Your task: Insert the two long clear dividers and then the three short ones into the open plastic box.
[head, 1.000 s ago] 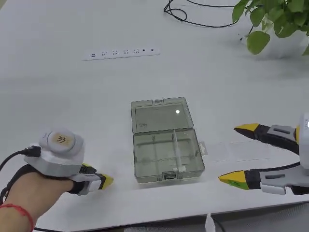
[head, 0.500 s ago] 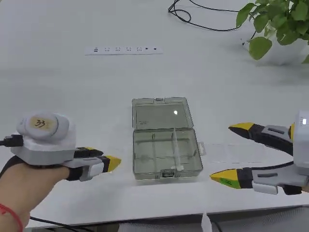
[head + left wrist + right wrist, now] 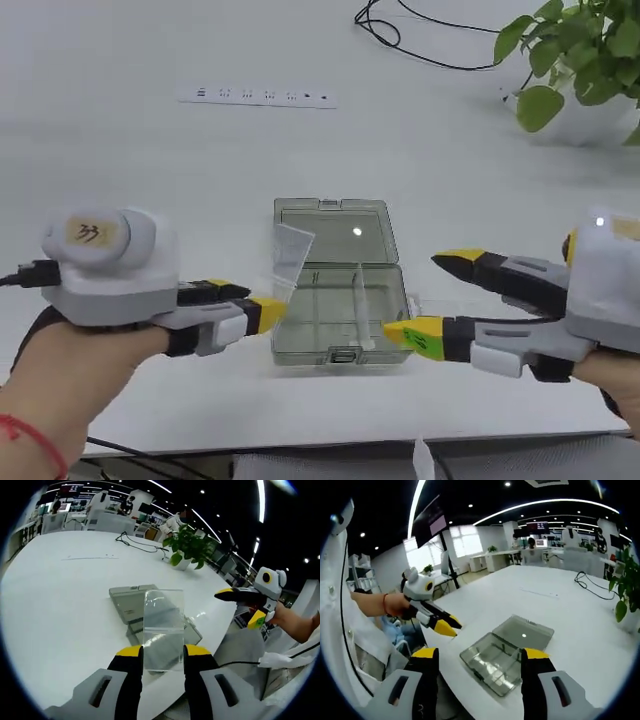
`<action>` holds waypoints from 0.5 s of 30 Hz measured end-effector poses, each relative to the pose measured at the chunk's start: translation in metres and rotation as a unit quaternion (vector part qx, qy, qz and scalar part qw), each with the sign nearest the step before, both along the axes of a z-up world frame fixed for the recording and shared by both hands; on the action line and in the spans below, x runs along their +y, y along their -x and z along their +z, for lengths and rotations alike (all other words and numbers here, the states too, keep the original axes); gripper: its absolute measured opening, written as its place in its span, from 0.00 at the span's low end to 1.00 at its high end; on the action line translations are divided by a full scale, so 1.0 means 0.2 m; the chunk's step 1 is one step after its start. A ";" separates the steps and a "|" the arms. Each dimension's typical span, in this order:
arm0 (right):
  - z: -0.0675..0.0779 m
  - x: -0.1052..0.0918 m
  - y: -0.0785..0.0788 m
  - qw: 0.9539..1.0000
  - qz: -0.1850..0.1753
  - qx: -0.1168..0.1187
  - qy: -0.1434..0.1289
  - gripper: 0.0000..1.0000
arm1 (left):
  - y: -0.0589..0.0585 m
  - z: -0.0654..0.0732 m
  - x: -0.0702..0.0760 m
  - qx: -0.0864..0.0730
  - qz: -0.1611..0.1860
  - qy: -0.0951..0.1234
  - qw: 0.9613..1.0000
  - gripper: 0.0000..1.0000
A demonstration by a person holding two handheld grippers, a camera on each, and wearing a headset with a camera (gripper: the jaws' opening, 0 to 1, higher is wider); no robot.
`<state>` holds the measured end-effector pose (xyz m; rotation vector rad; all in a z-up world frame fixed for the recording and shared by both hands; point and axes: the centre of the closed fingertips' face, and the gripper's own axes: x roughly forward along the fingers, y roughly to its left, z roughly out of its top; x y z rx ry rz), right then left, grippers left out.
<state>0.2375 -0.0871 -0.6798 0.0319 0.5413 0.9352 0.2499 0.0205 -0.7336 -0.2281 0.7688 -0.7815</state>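
Observation:
The open smoky-clear plastic box (image 3: 330,357) lies at the table's near middle, its lid (image 3: 335,235) laid flat on the far side. One clear divider (image 3: 365,310) stands lengthwise inside it. My left gripper (image 3: 265,310) is shut on another clear divider (image 3: 285,262), holding it upright over the box's left edge. In the left gripper view that divider (image 3: 163,630) rises between the jaws, with the box (image 3: 130,607) behind it. My right gripper (image 3: 430,297) hangs open at the box's right side, nothing between its fingers. In the right gripper view the box (image 3: 505,655) lies ahead of the wide jaws.
A white power strip (image 3: 258,96) lies on the far table. A black cable (image 3: 400,40) and a potted plant (image 3: 580,50) are at the far right. The table's front edge runs close below both grippers.
My left gripper has moved right to the box's left edge, and a clear divider now shows upright in its jaws. The right gripper has moved left to the box's right side.

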 end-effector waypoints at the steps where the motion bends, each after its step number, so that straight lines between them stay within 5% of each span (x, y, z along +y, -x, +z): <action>1: 0.01 0.02 -0.01 1.000 -0.006 0.003 -0.008 0.64 | 0.00 0.02 -0.02 -0.003 -0.002 0.006 1.000 0.30; 15: 0.03 0.18 -0.05 0.995 -0.062 0.055 -0.060 0.33 | 0.01 0.13 -0.17 -0.034 -0.028 0.039 0.998 0.30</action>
